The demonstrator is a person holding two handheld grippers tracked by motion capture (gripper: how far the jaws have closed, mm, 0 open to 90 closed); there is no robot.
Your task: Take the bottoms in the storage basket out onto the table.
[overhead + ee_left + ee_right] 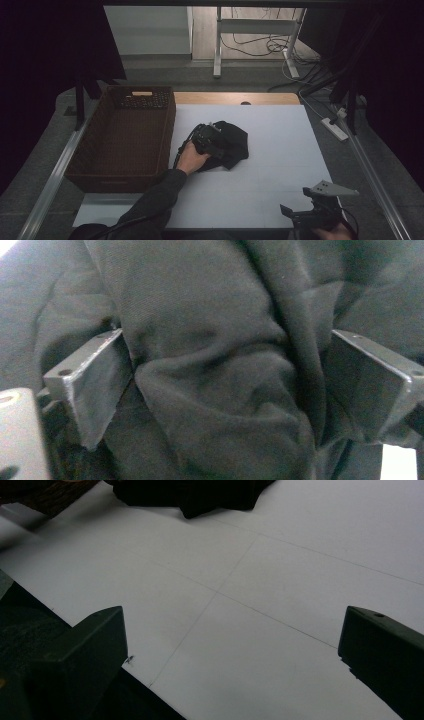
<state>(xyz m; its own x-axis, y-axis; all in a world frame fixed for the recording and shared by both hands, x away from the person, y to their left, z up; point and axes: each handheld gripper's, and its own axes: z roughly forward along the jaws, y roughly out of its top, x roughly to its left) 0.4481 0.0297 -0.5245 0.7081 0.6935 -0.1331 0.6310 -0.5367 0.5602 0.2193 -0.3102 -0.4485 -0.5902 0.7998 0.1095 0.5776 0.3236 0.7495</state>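
Basket flanks black cloth, bunched between parted left claw; right claw gapes idle.

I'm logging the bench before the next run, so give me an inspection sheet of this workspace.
Surface: white table top, thin seam lines, wooden strip at far edge.
Job's things: crumpled black cloth mid-table; brown wicker basket at left, nothing seen inside.
Clutter: nothing seen.
Grippers: left gripper on the cloth, jaws wide, fabric bunched between them; right gripper open over bare table at near right corner.
Cables: cable trailing from left gripper; floor leads and power strip at right.
Surroundings: dark curtains, grey floor, white desk frame behind.
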